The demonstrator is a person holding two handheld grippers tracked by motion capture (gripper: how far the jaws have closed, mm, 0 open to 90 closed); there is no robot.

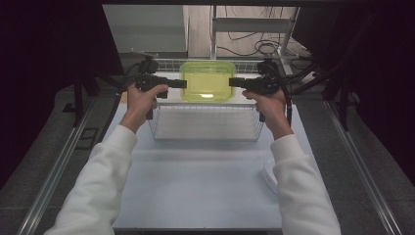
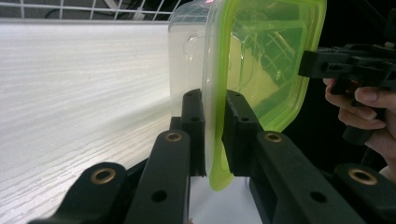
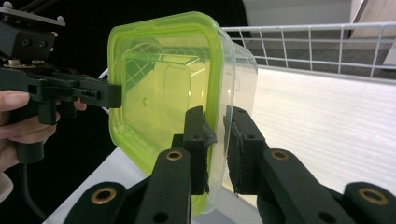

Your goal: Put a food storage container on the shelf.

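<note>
— The left gripper (image 1: 180, 83), upper left of centre in the high view, what has it got?

— Its jaws are pinched on the left rim of the green-lidded container (image 1: 207, 81); in the left gripper view that lid edge runs straight up between the pads.

— And the box itself?

— Top centre, between both claws, above the far edge of the wire basket (image 1: 205, 137) on the white table (image 1: 195, 191).

— The right gripper (image 1: 235, 82)?

— Clamped on the opposite rim, jaws nearly closed.

Both arms reach forward, the left hand-held gripper (image 1: 178, 83) and right hand-held gripper (image 1: 236, 82) pointing inward, jaws clamped.
</note>
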